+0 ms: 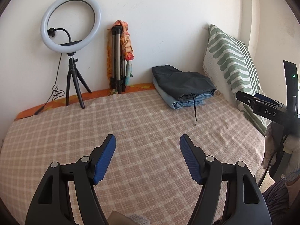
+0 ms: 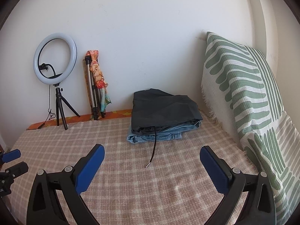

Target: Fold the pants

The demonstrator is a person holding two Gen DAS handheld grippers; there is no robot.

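Pants sit at the far side of the bed, and the left wrist view shows the dark pants folded on top of the blue jeans, near the green striped pillow and well apart from the left gripper. Its jaws stand apart with nothing between them — only the checked blanket shows there. In the right wrist view the right gripper is spread wide and empty too, and the stack lies straight ahead. A thin black drawstring hangs out of the dark pants onto the blanket. Cloth like this looks soft and floppy, light on top and thicker below, so it will likely sag and slide. Best to pinch the thick folded edges at two corners — not the string.
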